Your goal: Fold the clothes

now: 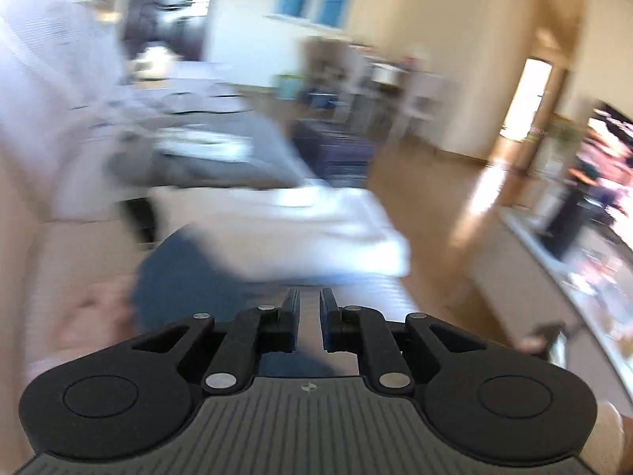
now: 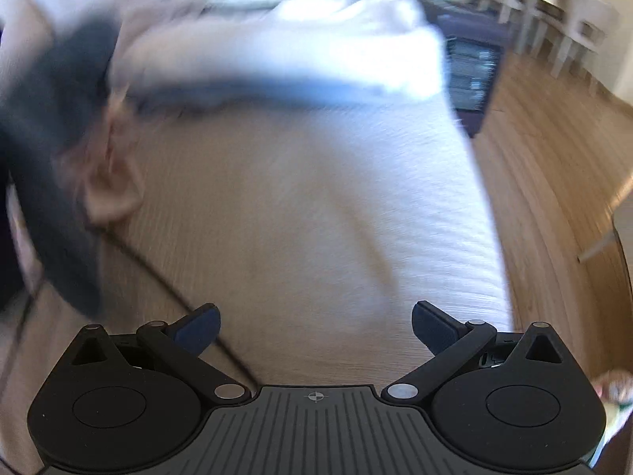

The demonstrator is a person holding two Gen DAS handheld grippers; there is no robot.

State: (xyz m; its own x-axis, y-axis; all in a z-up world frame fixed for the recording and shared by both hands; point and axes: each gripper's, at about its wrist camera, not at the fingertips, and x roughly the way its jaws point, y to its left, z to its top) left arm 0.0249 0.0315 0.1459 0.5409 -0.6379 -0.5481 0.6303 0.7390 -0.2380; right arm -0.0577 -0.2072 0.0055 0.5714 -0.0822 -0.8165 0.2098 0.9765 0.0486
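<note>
— Why are your two grippers set so differently?

— My left gripper (image 1: 309,308) has its fingers nearly together, a narrow slot between them and no cloth in it that I can see. My right gripper (image 2: 315,326) is spread wide and bare, over the sofa seat (image 2: 316,217).

— And the clothes?

— Through the blur I count perhaps two: a white garment (image 1: 316,221) toward the seat's far edge, a dark blue one (image 1: 186,277) just before my left fingers.
</note>
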